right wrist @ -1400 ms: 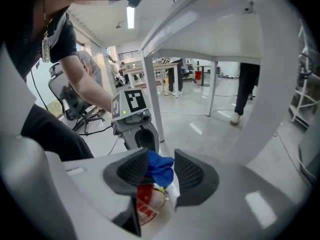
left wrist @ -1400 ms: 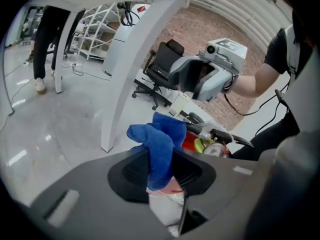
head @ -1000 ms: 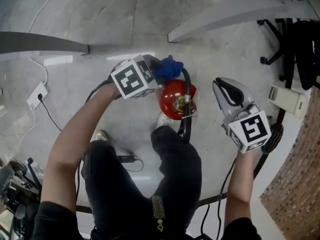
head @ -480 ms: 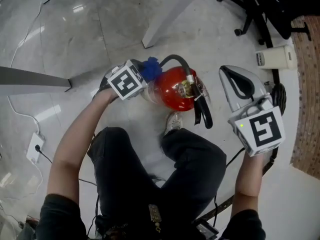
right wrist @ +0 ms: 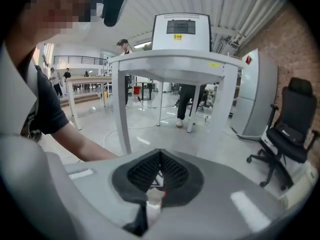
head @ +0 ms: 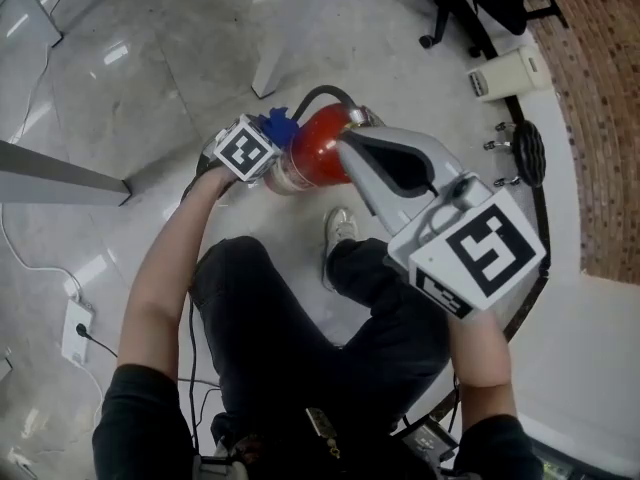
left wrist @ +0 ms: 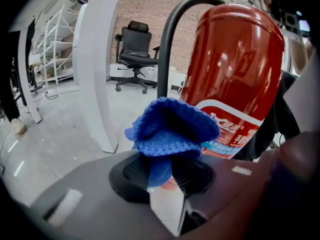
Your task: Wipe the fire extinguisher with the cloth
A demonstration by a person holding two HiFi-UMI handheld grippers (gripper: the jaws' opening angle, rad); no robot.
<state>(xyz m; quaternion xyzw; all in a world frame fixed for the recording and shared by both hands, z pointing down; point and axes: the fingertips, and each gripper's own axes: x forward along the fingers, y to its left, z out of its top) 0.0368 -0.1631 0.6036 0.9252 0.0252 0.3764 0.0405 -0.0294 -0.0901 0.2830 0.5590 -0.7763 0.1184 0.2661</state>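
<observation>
Cloth work looks to be under way but far from finished, as I read it. The left hand-held gripper (left wrist: 165, 176) has the blue knitted cloth (left wrist: 172, 129) pinched by a fold between its jaws, which have just been closing a little further on it. The bunched part stands proud of the tips, right at the side of the red fire extinguisher (left wrist: 235, 69), near its printed label (left wrist: 235, 131); whether it actually presses on the metal I cannot say. From above, the extinguisher stands upright on the pale floor (head: 150, 88) just in front of the person's shoe (head: 340, 230), its black hose (head: 320, 95) looping over the top. The right hand-held gripper (head: 352, 150) is clenched on nothing and hangs over the cylinder's near side, steadying nothing; its own view looks out past a white bench (right wrist: 170, 61) into the room. So the cloth is picked up and brought to the job. Left to do, judging by where it sits, are most of the body, the far side and the neck. The red paint is glossy all over, so nothing shows which parts have had a wipe.
</observation>
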